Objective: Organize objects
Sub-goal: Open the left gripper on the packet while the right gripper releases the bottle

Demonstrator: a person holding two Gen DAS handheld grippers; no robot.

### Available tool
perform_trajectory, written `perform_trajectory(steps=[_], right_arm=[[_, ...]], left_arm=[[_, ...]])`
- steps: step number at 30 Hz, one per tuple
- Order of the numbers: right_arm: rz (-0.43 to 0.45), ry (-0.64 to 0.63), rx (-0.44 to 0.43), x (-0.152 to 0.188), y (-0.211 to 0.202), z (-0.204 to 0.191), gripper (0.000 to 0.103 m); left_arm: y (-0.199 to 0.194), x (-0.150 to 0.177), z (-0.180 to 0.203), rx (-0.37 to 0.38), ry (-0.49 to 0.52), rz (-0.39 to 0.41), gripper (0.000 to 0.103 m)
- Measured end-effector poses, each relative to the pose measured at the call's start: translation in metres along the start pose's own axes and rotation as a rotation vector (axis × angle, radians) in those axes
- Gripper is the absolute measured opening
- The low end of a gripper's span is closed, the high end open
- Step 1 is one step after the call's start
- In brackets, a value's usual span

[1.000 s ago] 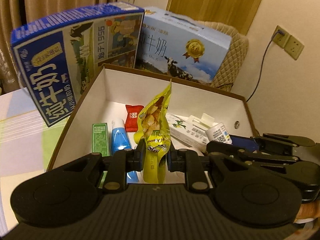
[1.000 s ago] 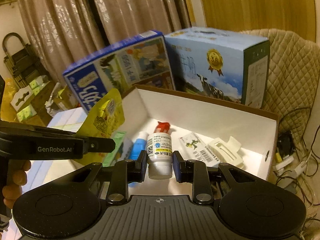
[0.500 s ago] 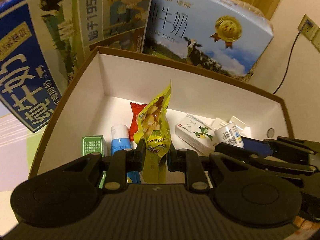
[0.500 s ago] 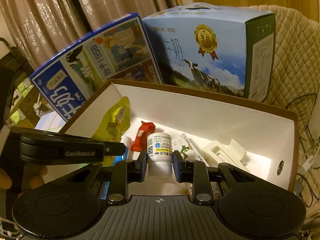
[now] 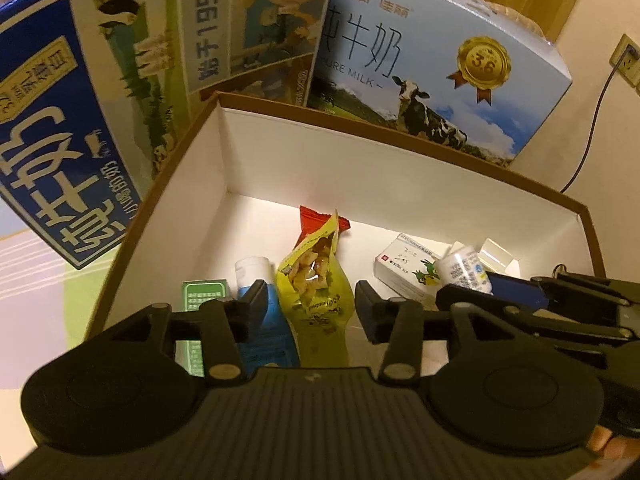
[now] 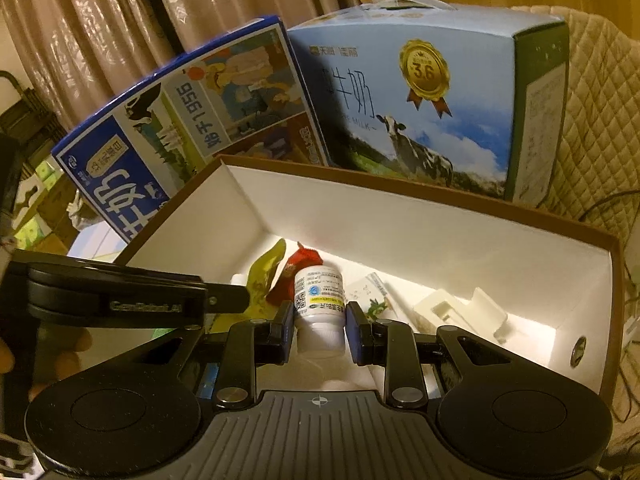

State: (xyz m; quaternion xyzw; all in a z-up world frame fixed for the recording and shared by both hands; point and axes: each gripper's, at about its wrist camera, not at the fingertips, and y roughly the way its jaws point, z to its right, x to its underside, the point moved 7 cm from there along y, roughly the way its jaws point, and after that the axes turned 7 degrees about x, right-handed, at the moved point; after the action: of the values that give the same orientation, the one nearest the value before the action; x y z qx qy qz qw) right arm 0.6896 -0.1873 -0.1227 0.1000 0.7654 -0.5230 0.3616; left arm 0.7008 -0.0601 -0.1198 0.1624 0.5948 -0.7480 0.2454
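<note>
Left gripper [image 5: 310, 306] is down inside the box [image 5: 400, 178], and its jaws stand wide apart, with clear gaps on both sides of the yellow snack bag [image 5: 316, 292]. The bag stands tilted on the box floor between those fingers, free of both pads. Just beside it on the left lie a blue tube [image 5: 260, 312] and a green packet [image 5: 202, 300], and a red wrapper [image 5: 314, 220] pokes out behind the bag's top.

Over to the right gripper [image 6: 319, 328], and this one is clamped on the white bottle [image 6: 320, 308], both pads pressed against its sides. The bottle is held cap towards the camera, label facing up, low over the middle of the box. A white medicine carton [image 6: 374, 294] lies just beyond it on the floor, and a white plastic clip [image 6: 468, 312] sits further right near the side wall.

Behind the box, two milk cartons stand close together: the dark blue one [image 6: 172, 136] leaning, the light blue one [image 6: 420, 92] with a cow and a gold medal. Fingers of a hand [image 6: 6, 358] show at the left edge, behind the left gripper's body.
</note>
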Motion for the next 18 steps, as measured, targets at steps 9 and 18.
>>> perform_trajectory(steps=[9, 18], right_arm=[[0.046, -0.026, 0.010, -0.008, -0.008, -0.005, 0.045], [0.065, -0.008, 0.014, 0.002, -0.043, -0.002, 0.066]], left_arm=[[-0.020, 0.000, 0.000, -0.002, 0.014, 0.020, 0.066], [-0.046, 0.008, 0.010, 0.028, 0.035, 0.048, 0.083]])
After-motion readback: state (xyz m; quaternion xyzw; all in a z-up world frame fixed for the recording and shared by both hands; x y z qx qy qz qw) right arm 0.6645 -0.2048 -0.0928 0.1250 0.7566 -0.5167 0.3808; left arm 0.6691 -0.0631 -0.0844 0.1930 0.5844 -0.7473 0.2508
